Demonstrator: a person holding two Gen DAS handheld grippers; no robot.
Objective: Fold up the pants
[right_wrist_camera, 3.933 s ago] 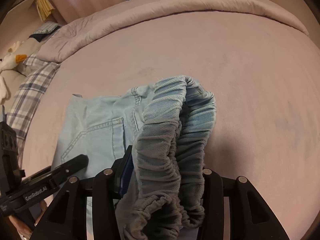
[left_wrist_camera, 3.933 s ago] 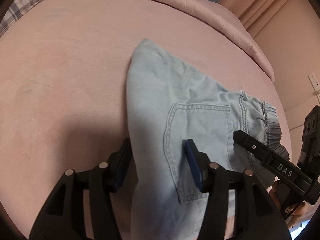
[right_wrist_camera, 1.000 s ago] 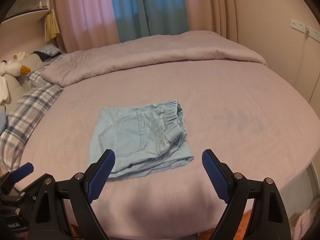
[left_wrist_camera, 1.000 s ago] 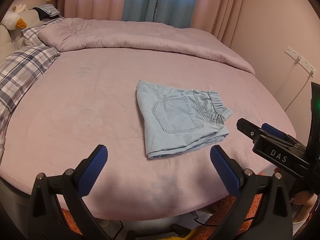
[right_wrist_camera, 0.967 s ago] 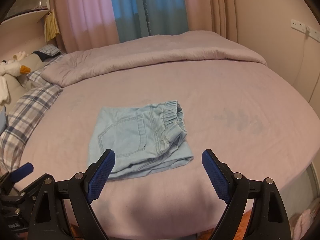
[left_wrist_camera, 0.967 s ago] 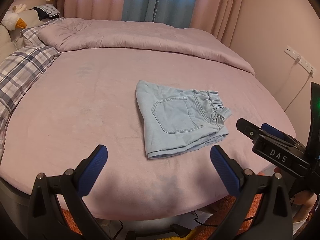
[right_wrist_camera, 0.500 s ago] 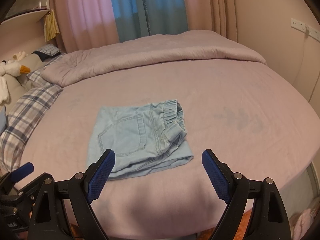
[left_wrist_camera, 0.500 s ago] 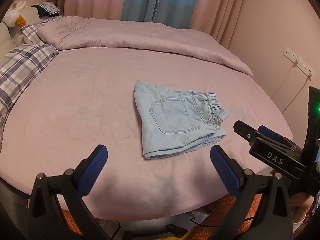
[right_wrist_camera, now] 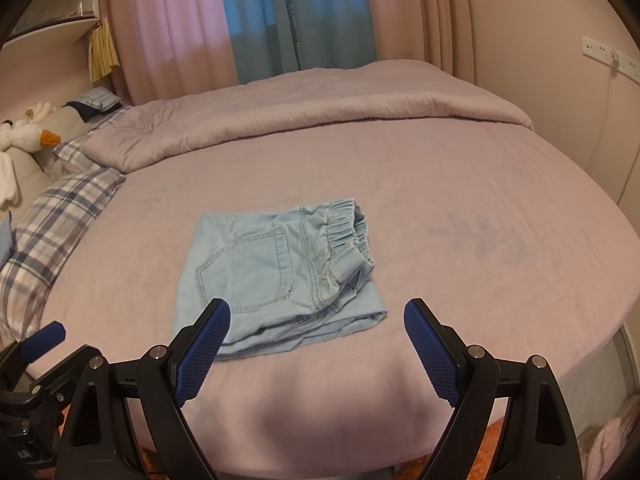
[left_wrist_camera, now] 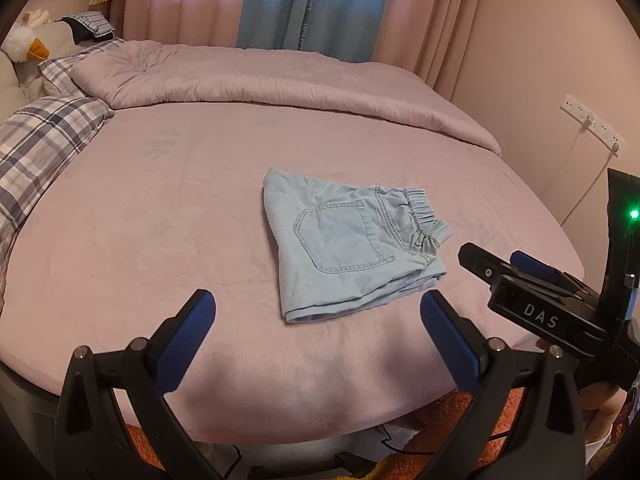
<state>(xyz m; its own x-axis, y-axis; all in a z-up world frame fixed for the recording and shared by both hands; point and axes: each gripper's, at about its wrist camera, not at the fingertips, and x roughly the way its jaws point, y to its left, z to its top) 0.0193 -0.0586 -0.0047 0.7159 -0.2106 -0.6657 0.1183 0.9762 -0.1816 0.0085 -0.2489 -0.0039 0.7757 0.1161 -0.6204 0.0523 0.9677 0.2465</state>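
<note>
The pants (left_wrist_camera: pixel 352 248), light blue denim, lie folded into a compact, roughly square bundle near the middle of the pink bed (left_wrist_camera: pixel 160 240). A stitched back pocket faces up. The gathered elastic waistband sits at the right edge of the bundle, and the layered folded edges show along its near side. The fabric lies flat, with slight puckering at the waistband.

The left gripper (left_wrist_camera: pixel 316 316) hangs over the near edge of the bed, its blue-padded fingers (left_wrist_camera: pixel 184 340) spread wide, holding nothing and clear of the pants. The right gripper (right_wrist_camera: pixel 316 336) stands likewise: fingers (right_wrist_camera: pixel 430 350) wide apart, empty, short of the bundle and touching nothing.
</note>
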